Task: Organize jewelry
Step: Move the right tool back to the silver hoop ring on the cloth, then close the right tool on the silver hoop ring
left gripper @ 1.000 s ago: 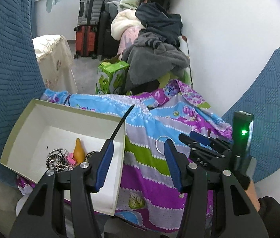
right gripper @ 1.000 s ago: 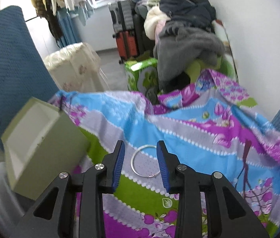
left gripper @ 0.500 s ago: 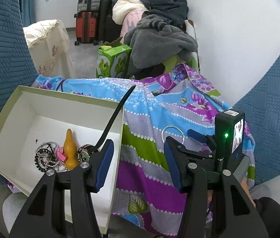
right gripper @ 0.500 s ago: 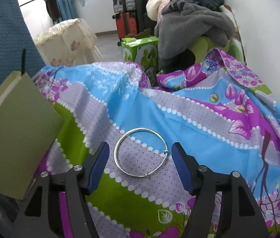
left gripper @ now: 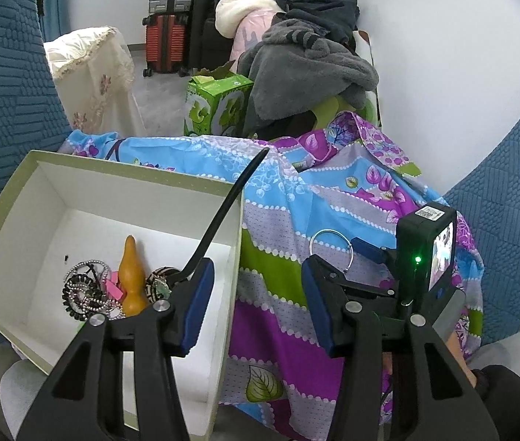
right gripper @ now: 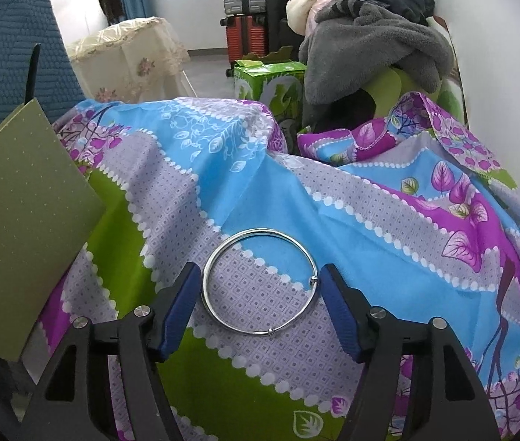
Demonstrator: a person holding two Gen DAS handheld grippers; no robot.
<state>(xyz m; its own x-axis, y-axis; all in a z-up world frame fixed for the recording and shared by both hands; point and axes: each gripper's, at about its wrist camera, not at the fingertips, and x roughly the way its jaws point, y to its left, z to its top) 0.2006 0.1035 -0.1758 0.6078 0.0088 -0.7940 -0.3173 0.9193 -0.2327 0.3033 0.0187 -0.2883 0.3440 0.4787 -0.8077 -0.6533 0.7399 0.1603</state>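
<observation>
While your right gripper sits low over patterned cloth, silver bangle lies flat between its jaws; jaws spread wide, blue pads just beside rim either side, contact on right pad cannot be told. Your left gripper about half open, jaws closing slightly, straddling right wall of green box without pressing on it. Beaded jewelry and orange gourd-shaped piece lie inside box.

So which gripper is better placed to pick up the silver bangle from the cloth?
Right. The right gripper is open with the silver bangle lying between its pads. The left gripper straddles the box wall.
</observation>
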